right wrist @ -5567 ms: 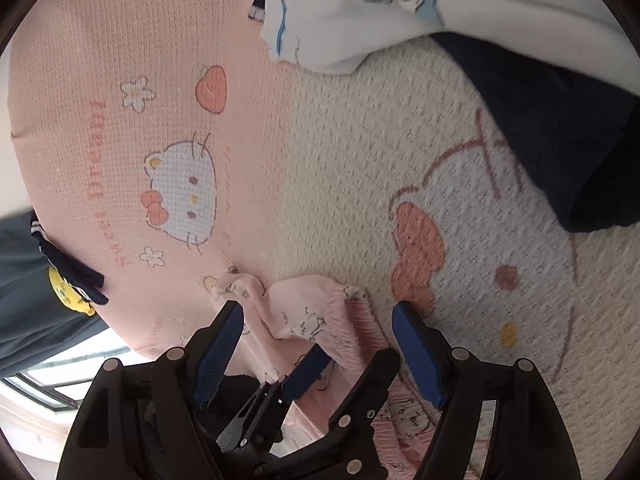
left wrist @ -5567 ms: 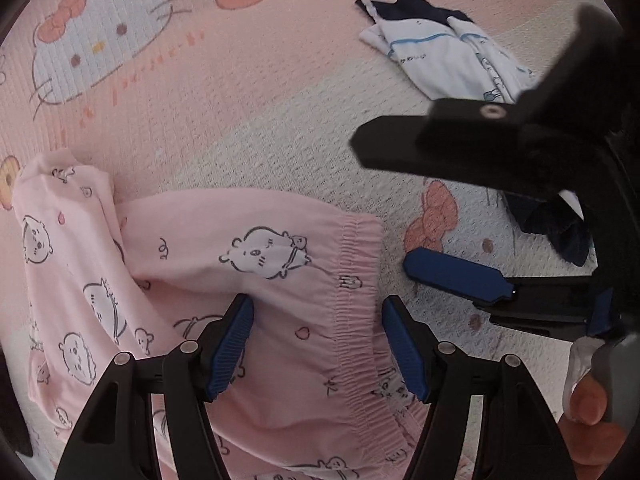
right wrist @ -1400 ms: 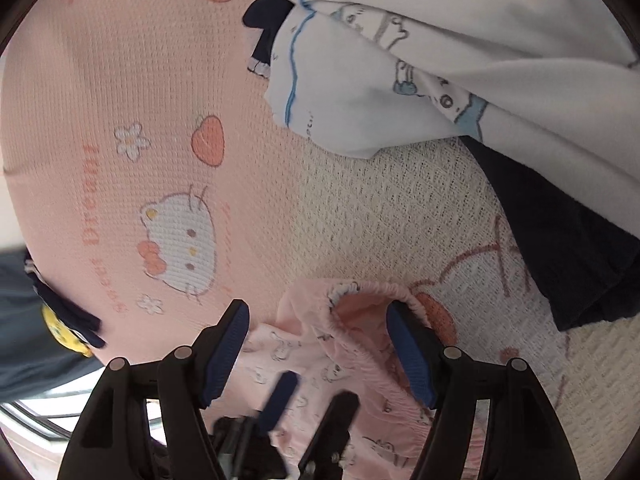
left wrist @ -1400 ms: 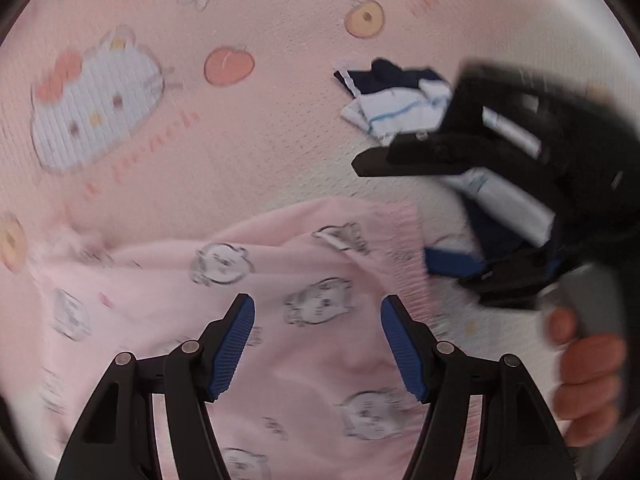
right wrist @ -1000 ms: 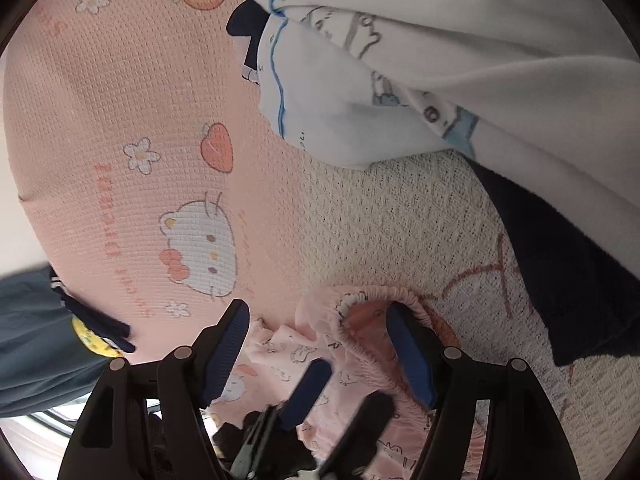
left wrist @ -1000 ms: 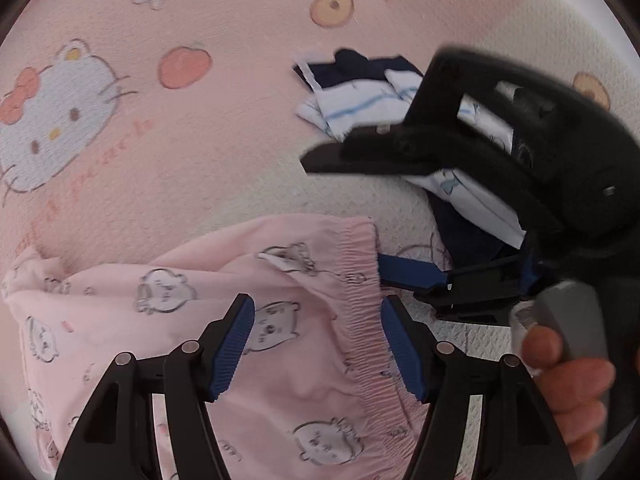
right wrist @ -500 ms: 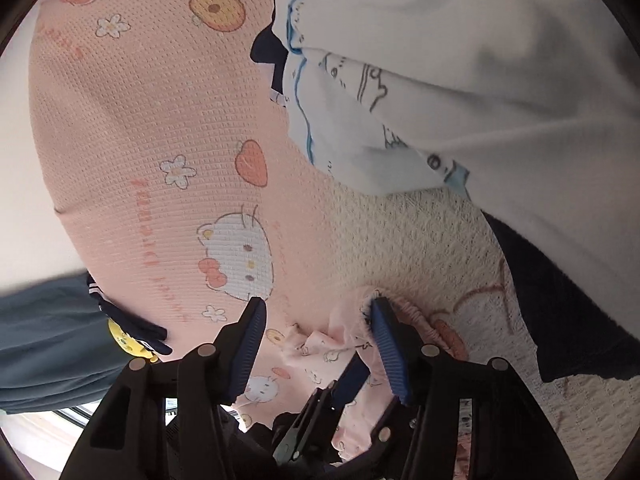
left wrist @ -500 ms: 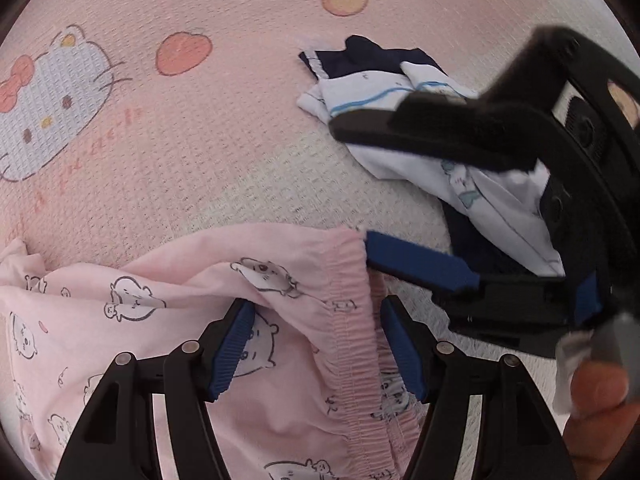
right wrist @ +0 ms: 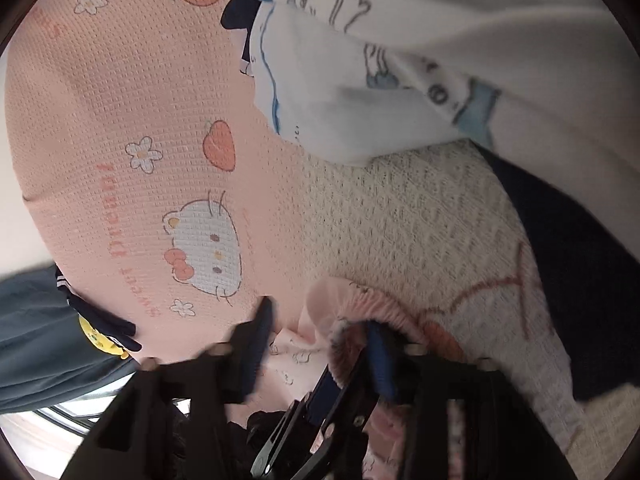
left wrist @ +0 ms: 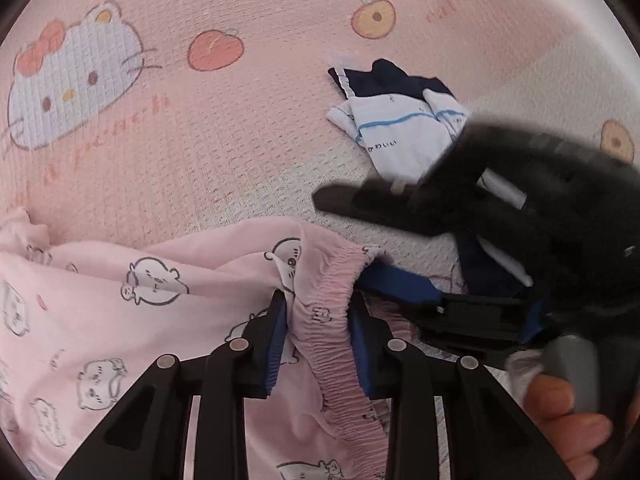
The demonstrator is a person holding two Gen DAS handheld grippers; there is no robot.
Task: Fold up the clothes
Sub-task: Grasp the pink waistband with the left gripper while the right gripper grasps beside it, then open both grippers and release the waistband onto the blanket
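While your left gripper (left wrist: 318,344) is closing with the gathered waistband (left wrist: 328,320) of the pink pyjama trousers (left wrist: 120,312) bunched between its pads, your right gripper (right wrist: 320,344) is closing on the same band beside it. Catch both fabric layers, then pull the band taut and flat on the bedspread (left wrist: 240,128), clear of the white-and-navy garment (left wrist: 400,128).

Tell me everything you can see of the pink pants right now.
The pink pants are soft, thin fabric printed with small white cartoon animals, lying rumpled on the pink blanket. The gathered elastic waistband is bunched upward between the left gripper pads, whose jaws are closing on it. The right gripper is closing on the waistband's far corner. The legs trail off leftward.
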